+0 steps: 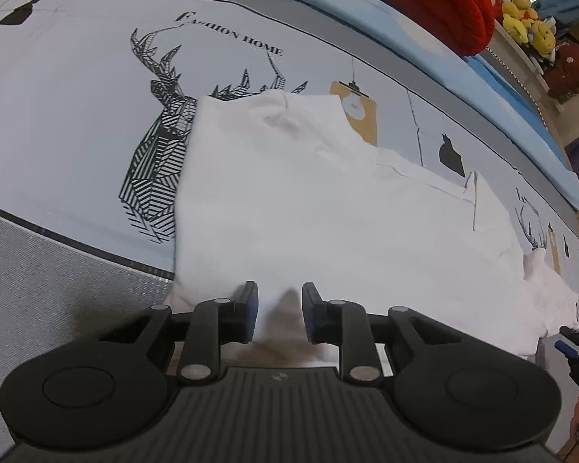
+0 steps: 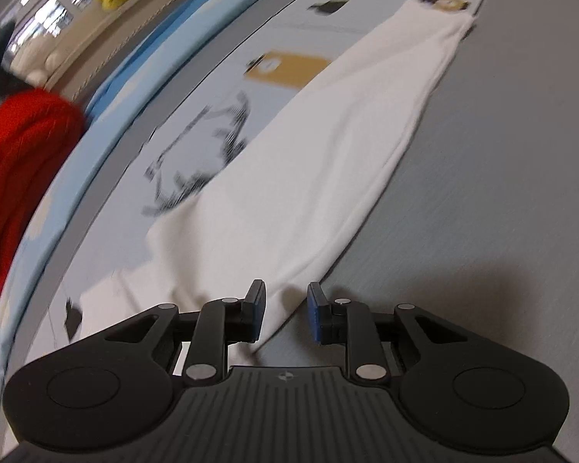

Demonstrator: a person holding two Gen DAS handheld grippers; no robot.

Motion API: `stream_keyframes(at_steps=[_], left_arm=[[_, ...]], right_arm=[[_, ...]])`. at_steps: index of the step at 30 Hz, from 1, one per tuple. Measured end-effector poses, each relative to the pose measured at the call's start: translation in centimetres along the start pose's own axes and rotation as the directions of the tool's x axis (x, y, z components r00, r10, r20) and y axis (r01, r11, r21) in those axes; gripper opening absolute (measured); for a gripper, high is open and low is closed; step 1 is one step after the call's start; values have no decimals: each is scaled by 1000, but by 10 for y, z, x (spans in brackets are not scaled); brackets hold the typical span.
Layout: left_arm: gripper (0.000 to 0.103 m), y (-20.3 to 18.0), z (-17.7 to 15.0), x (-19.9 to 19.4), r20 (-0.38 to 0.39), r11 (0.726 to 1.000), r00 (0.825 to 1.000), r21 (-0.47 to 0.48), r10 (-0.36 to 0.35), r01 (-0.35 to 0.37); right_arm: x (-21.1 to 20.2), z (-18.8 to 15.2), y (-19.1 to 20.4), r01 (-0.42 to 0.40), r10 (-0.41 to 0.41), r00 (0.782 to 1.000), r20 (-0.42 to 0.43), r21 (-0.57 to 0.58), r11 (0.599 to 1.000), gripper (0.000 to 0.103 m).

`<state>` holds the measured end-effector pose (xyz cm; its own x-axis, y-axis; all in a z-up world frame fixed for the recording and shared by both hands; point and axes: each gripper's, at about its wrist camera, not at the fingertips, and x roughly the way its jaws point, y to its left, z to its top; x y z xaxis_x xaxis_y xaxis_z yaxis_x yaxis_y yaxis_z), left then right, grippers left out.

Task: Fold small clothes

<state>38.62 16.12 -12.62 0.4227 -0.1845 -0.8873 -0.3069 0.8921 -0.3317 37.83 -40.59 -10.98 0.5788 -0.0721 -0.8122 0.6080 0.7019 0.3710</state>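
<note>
A white garment [image 1: 308, 208] lies spread on the printed bedsheet [image 1: 77, 123], folded lengthwise into a long strip. My left gripper [image 1: 280, 310] is open, its blue-padded jaws straddling the garment's near edge at one end. In the right wrist view the same garment [image 2: 328, 146] stretches away as a long white band. My right gripper [image 2: 285, 310] is open over the garment's near corner, with cloth between the jaws and the grey sheet border beside it. The view is motion-blurred. The right gripper also shows at the right edge of the left wrist view [image 1: 577, 343].
The sheet carries a black deer print [image 1: 158, 146] and a grey border [image 2: 501, 193]. A red knit item [image 1: 444, 4] lies on light blue bedding [image 1: 366, 7] at the far side. Yellow plush toys [image 1: 525, 23] sit on a shelf beyond the bed.
</note>
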Motion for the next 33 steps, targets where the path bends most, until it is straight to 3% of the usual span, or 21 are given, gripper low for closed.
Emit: stream_keyframes(at_steps=[5, 16, 21, 29, 31, 32, 33], left_arm=[[26, -3, 0, -1, 4, 1000, 1000, 3, -7, 7], [26, -3, -1, 0, -2, 1000, 1000, 3, -9, 9], [26, -1, -3, 2, -9, 1000, 1000, 1, -10, 10], [26, 1, -5, -2, -5, 1000, 1000, -9, -9, 9], [26, 2, -4, -4, -5, 1000, 1000, -10, -9, 8], [26, 3, -4, -5, -3, 1000, 1000, -12, -8, 8], [26, 5, -3, -6, -1, 1000, 1000, -16, -9, 9]], right_arm=[[0, 38, -48, -50, 42, 996, 76, 101, 994, 27], [36, 98, -130, -21, -39, 976, 212, 274, 962, 29], [46, 108, -143, -64, -23, 959, 284, 295, 953, 28], [63, 112, -143, -144, 48, 942, 331, 272, 951, 28], [65, 114, -139, -141, 45, 940, 338, 266, 954, 16], [65, 114, -138, -136, 40, 941, 336, 266, 954, 5], [65, 114, -136, -127, 30, 942, 335, 272, 954, 5]])
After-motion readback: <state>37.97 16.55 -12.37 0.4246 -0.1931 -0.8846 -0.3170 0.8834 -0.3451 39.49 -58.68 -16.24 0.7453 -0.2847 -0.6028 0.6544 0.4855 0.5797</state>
